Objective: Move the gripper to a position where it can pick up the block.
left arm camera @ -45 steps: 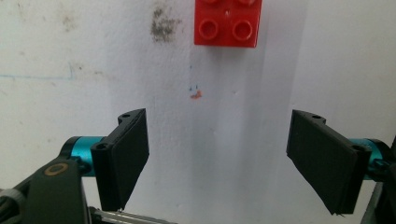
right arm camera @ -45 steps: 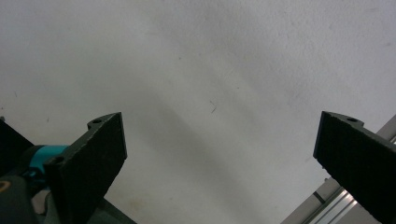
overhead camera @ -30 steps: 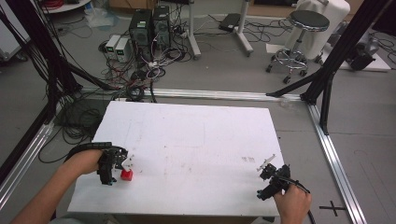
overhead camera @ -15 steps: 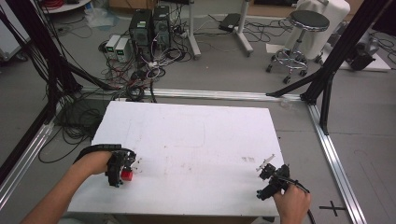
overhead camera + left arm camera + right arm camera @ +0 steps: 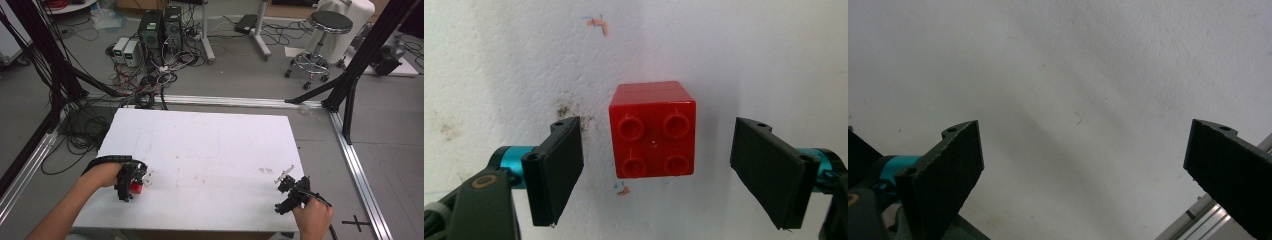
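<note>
High view, far left: dark frame posts and loose cables on the grey floor (image 5: 240, 75). Beyond the table's far-left corner stand two black computer towers (image 5: 161, 26) beside small white boxes (image 5: 126, 50).

The white table (image 5: 210, 150) takes up the middle of the view, with aluminium rails along its far and right sides. Its surface is bare apart from faint marks.

Near-left part of the table: the person's left hand (image 5: 102, 175) comes in from the bottom edge holding the left gripper (image 5: 131, 182), which points down at the tabletop. The red brick (image 5: 136, 188) sits on the table right under it, near the near-left corner.

Left gripper view: the red brick (image 5: 653, 130) is a square four-stud piece, studs up, resting flat on the white surface. It lies between the two black jaws, which are spread wide, with a clear gap on each side; neither pad touches it. The left gripper (image 5: 656, 167) is therefore not pinching anything. Small orange pen marks lie just beyond and just short of the brick, and a dark smudge sits to its left.

Near-right part of the table: the right hand (image 5: 312, 217) holds the right gripper (image 5: 286, 176) low over the surface close to the near-right corner, well apart from the brick.

Right gripper view: the right gripper (image 5: 1083, 165) has its jaws spread wide over plain white tabletop, nothing between them; a strip of aluminium rail shows at the bottom right.

Far right on the floor: a round black stool (image 5: 327, 25) on a chrome base.
</note>
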`<state>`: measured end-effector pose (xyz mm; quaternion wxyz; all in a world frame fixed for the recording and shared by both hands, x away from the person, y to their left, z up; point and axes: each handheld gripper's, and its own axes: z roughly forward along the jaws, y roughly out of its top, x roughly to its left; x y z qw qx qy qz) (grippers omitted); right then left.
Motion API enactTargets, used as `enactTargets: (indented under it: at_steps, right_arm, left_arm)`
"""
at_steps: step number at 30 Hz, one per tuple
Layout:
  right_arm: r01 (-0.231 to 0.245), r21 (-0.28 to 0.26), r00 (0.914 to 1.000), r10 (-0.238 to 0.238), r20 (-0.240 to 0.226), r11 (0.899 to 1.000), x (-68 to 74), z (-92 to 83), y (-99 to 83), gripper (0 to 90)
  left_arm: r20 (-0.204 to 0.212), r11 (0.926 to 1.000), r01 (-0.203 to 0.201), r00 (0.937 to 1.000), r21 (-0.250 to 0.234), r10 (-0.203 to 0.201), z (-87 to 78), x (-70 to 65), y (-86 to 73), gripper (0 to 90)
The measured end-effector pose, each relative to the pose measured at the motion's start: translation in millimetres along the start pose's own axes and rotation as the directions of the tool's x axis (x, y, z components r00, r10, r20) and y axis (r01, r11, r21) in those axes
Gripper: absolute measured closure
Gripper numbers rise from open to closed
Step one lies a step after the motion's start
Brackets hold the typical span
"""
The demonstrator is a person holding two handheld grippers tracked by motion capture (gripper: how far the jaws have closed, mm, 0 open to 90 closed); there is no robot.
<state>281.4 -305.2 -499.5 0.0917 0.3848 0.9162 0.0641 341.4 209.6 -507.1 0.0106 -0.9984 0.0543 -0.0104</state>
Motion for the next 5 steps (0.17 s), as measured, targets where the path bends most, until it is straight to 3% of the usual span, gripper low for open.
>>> enactTargets:
  at_steps: [5]
  right_arm:
    - [-0.001,0.0,1.0,0.001,0.002,1.0,-0.3,-0.8,-0.3,1.7]
  left_arm:
    - [-0.004,0.9999,0.008,1.0,-0.013,-0.008,-2.8,-1.5,-1.9,21.7]
